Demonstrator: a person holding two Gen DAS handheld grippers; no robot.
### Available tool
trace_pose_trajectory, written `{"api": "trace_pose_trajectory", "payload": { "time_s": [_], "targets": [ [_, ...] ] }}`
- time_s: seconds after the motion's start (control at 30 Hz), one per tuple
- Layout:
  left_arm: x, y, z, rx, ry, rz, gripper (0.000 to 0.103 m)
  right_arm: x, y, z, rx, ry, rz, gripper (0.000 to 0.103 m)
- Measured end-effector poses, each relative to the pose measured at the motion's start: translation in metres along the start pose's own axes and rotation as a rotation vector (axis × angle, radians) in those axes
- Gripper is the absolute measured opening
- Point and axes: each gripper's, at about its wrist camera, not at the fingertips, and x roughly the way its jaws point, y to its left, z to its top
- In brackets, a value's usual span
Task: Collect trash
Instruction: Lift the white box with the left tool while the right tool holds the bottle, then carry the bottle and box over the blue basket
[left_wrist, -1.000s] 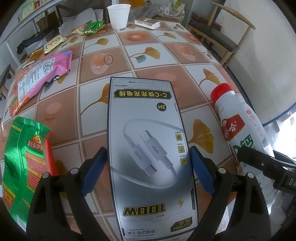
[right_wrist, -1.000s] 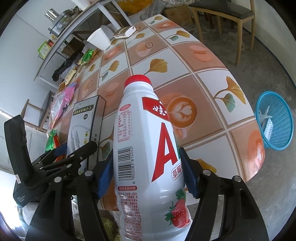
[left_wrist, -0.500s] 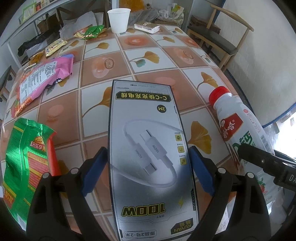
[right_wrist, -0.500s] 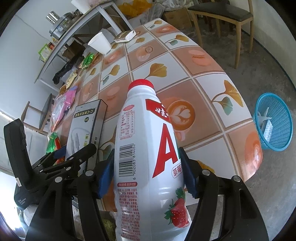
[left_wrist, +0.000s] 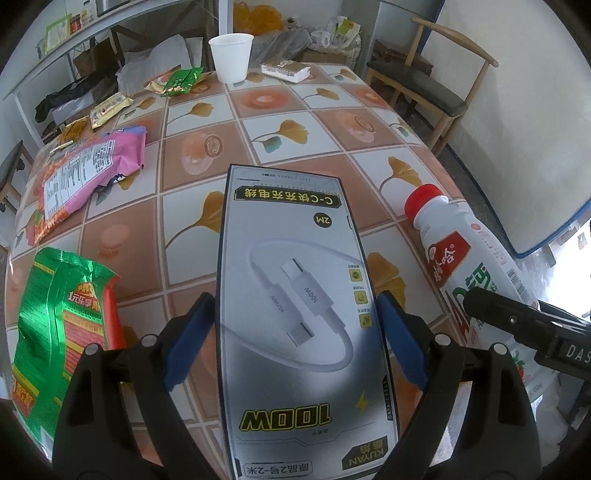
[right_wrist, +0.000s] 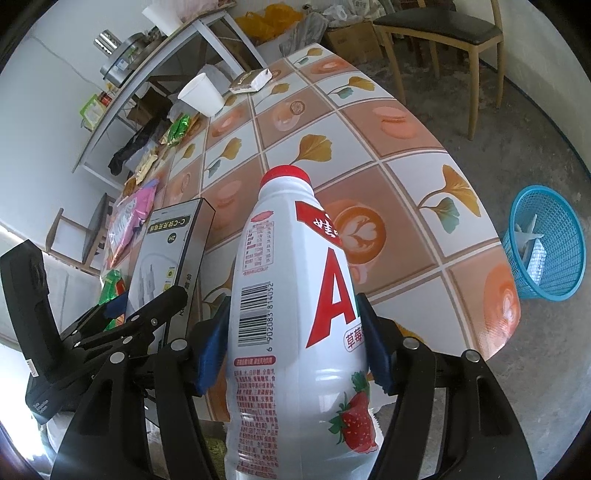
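Note:
My left gripper (left_wrist: 295, 332) is shut on a grey cable box (left_wrist: 295, 295) and holds it above the near edge of the tiled table (left_wrist: 280, 147). My right gripper (right_wrist: 291, 336) is shut on a white milk bottle (right_wrist: 295, 295) with a red cap. The bottle also shows at the right of the left wrist view (left_wrist: 465, 266), and the box at the left of the right wrist view (right_wrist: 166, 254). A blue trash basket (right_wrist: 546, 243) stands on the floor to the right of the table.
On the table lie a green snack bag (left_wrist: 59, 321), a pink bag (left_wrist: 81, 177), small wrappers (left_wrist: 177, 81), a white paper cup (left_wrist: 231, 57) and a flat packet (left_wrist: 284, 70). A wooden chair (left_wrist: 424, 85) stands at the far right.
Both grippers have pulled back and up a little with the box and the bottle; more of the far table and room shows. Both grips are unchanged.

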Motion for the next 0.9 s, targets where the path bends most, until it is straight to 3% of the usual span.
{"api": "trace_pose_trajectory", "payload": {
  "time_s": [0.9],
  "targets": [
    [-0.016,-0.029,0.010,0.074,-0.058,-0.013,0.084,-0.027,-0.020,-0.003,0.051,-0.067,0.004,0.062]
  ]
}}
